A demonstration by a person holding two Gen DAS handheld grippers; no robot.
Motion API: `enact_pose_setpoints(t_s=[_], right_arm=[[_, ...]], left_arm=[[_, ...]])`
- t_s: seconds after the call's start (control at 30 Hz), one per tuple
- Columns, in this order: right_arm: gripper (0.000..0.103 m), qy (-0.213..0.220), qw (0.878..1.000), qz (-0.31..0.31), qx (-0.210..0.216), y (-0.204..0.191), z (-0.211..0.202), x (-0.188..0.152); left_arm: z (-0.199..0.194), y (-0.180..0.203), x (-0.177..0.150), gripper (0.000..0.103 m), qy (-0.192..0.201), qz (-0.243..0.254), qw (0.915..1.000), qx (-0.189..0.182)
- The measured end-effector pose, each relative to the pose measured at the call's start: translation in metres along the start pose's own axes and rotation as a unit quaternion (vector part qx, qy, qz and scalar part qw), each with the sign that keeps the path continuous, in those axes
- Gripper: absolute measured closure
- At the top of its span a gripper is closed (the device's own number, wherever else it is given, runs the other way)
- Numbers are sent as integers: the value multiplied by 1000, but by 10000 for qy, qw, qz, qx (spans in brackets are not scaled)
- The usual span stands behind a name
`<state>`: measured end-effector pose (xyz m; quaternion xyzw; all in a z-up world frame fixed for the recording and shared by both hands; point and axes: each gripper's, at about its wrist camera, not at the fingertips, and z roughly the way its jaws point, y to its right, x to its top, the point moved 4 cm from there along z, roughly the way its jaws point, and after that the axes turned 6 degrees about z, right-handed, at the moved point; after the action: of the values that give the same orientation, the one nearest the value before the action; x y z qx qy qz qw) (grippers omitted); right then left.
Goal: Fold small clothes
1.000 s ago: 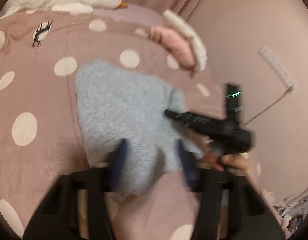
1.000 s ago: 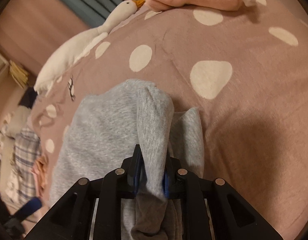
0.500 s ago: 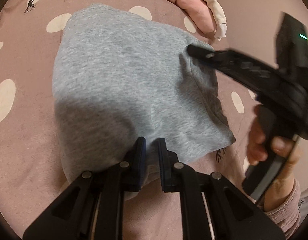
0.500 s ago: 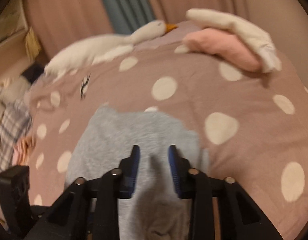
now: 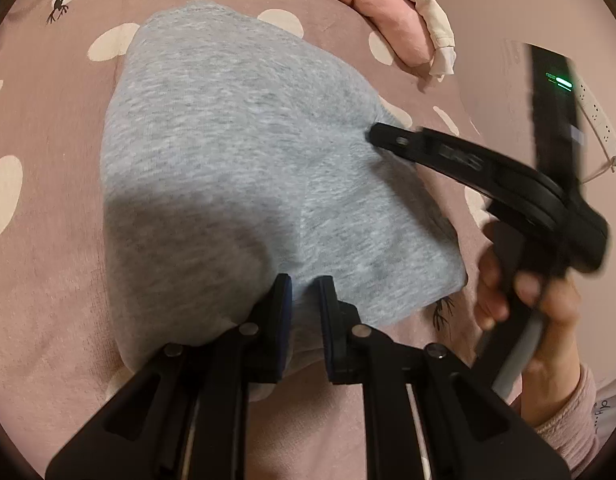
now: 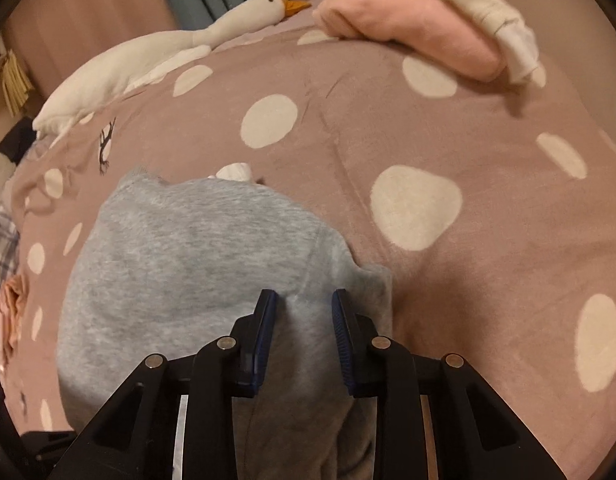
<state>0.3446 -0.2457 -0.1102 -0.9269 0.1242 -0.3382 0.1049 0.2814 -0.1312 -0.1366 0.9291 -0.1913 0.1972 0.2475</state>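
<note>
A grey garment (image 5: 236, 168) lies doubled on the spotted bed (image 6: 487, 280), its near hem pinched in the left hand-held gripper (image 5: 304, 300). The right hand-held gripper (image 6: 304, 312), jaws apart over its far edge, apparently grips nothing; beyond it, pink clothes (image 6: 407, 28) sit folded.

My grey garment (image 5: 236, 152) is soft heathered knit, matt and slightly fuzzy. Under it the pink bedspread (image 6: 487, 280) looks like short-pile velvety cloth with cream spots. My left gripper (image 5: 304, 300) is matt black plastic with silver metal pins. At one o'clock lies folded pink fleece (image 5: 383, 20).
</note>
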Motion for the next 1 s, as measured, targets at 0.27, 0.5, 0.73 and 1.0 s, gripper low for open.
enact_pose_setpoints(t_s=[0.27,0.5,0.73,1.0], right_arm=[[75,239,9952,-629,709,-17,-47,-36],[75,44,9943,-1037,244,-8,-25,-54],[75,70,9956,-848,385,-1,-24,-56],[75,90,9958,-665,615,6,-25,-60]], left_arm=[[-3,-1,-4,90,40,-75,10000,-20],[-8,7,-3,89,123,-6,9997,200],[-23,17,19,66,499,132,9981,324],[-26,-11,64,65,800,-303,9961,229]])
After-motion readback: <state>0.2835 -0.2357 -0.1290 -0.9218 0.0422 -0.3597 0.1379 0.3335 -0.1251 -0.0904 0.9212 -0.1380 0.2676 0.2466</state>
